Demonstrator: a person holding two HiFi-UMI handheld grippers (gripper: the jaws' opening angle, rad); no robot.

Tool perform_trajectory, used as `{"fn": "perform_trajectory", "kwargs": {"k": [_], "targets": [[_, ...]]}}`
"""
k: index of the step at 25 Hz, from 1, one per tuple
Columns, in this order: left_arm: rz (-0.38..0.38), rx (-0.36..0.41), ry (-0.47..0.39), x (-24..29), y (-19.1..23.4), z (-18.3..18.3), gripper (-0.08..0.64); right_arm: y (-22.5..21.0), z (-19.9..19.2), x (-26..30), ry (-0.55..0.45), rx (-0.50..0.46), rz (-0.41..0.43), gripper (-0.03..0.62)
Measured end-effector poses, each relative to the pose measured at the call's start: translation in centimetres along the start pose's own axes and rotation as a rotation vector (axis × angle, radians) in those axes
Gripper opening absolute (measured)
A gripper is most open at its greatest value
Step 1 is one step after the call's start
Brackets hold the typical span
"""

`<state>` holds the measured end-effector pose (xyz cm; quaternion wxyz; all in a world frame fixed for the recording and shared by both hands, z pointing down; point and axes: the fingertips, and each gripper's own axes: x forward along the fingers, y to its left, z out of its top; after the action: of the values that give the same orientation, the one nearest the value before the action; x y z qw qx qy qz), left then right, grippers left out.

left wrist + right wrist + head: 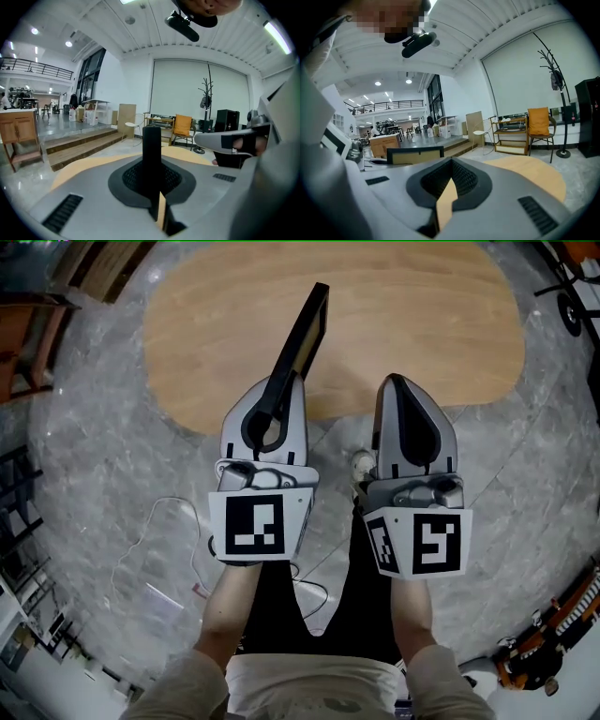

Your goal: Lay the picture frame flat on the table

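Black on its rim with a tan panel inside, the picture frame [307, 324] is clamped in your left gripper [286, 381], whose jaws are closed tight on its near end; in the left gripper view it rises from between the pads as a dark upright bar seen edge-on. From your head view the frame runs out of those jaws toward 1 o'clock, over the near edge of the pale wooden table [422, 324], which fills the 12 o'clock part of that view. It stands on edge rather than flat, and whether any part of it touches the tabletop you cannot tell from these views. Your right gripper [395, 385] sits just beside the left one, at its 3 o'clock, pointing toward 12 o'clock with its tip over the table's near edge; its jaws are drawn together with nothing in them, only a thin sliver of tabletop showing through the slit. From the right gripper view the frame shows at 9 o'clock, its long side level, apart from those jaws. Grey marbled floor [94, 474] surrounds the table
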<state>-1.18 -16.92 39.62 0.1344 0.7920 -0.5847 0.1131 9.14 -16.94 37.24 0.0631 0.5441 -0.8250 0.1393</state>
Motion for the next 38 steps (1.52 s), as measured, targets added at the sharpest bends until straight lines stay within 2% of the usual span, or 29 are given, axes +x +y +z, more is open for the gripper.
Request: {"fn": "perform_trajectory", "kwargs": {"k": [4, 6, 13, 17, 24, 31, 35, 38], "targets": [[0.032, 0.037, 0.021, 0.0, 0.1, -1.8, 0.018, -0.1, -2.3, -0.3, 0.043, 0.006, 0.005, 0.006], [0.043, 0.031, 0.032, -0.1, 0.1, -2.2, 0.018, -0.1, -2.9, -0.4, 0.058, 0.007, 0.01, 0.006], [0.049, 0.034, 0.035, 0.3, 0.1, -2.2, 0.018, 0.1, -2.9, -0.2, 0.071, -0.001, 0.025, 0.006], [0.051, 0.088, 0.056, 1.0, 0.2, -2.4, 0.018, -0.1, -3.0, -0.1, 0.079, -0.001, 0.026, 0.006], [0.087, 0.415, 0.166, 3.7, 0.1, -5.1, 0.018, -1.2, -4.4, -0.1, 0.113, -0.019, 0.01, 0.006], [0.076, 0.881, 0.242, 6.8, -0.2, -8.4, 0.018, -2.5, -6.0, -1.1, 0.153, -0.034, -0.008, 0.006], [0.028, 1.011, 0.307, 8.2, -0.3, -11.0, 0.018, -3.3, -6.8, -1.3, 0.17, -0.018, -0.016, 0.006], [0.024, 1.111, 0.366, 9.1, -0.3, -13.5, 0.018, -3.7, -7.5, -1.1, 0.177, -0.01, -0.015, 0.006]]}}
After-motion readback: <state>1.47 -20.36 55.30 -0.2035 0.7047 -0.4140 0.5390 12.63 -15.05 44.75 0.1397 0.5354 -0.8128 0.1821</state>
